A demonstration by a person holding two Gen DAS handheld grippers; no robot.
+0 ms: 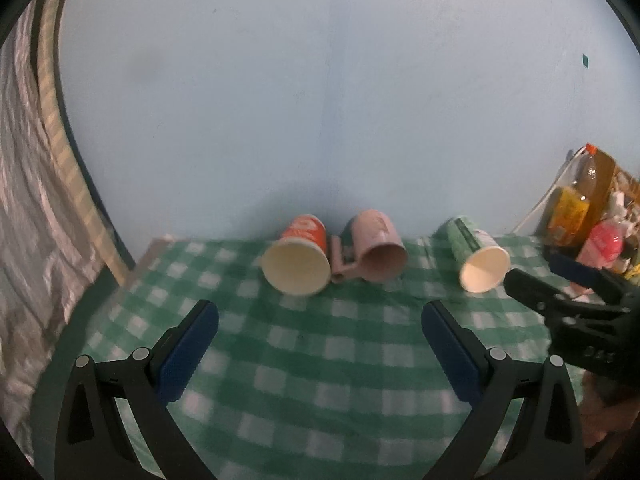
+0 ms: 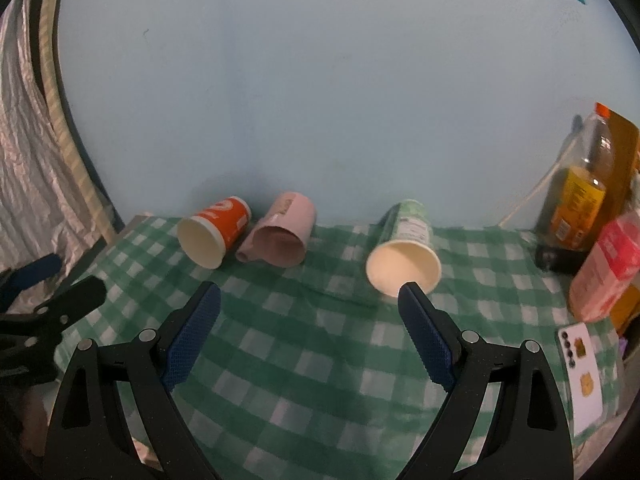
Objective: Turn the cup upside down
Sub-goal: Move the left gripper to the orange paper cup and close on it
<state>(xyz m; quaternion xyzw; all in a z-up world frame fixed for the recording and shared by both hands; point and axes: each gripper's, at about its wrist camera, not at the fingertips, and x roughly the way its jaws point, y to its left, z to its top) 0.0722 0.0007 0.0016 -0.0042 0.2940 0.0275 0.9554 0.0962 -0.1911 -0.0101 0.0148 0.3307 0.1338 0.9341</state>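
Note:
Three cups lie on their sides on a green checked cloth, mouths toward me. An orange paper cup (image 1: 298, 254) (image 2: 214, 236) is at the left. A pink mug (image 1: 374, 250) (image 2: 282, 236) with a handle touches it. A green paper cup (image 1: 476, 254) (image 2: 404, 252) lies apart to the right. My left gripper (image 1: 320, 328) is open and empty, short of the orange cup and the mug. My right gripper (image 2: 310, 304) is open and empty; its right fingertip (image 2: 412, 294) is just in front of the green cup's rim. The right gripper also shows in the left wrist view (image 1: 560, 284).
A light blue wall (image 1: 320, 100) stands right behind the cups. A bottle of amber liquid (image 2: 580, 192), a pink carton (image 2: 604, 264) and a phone (image 2: 584, 376) sit at the right. A silver curtain (image 2: 28, 168) hangs at the left edge of the table.

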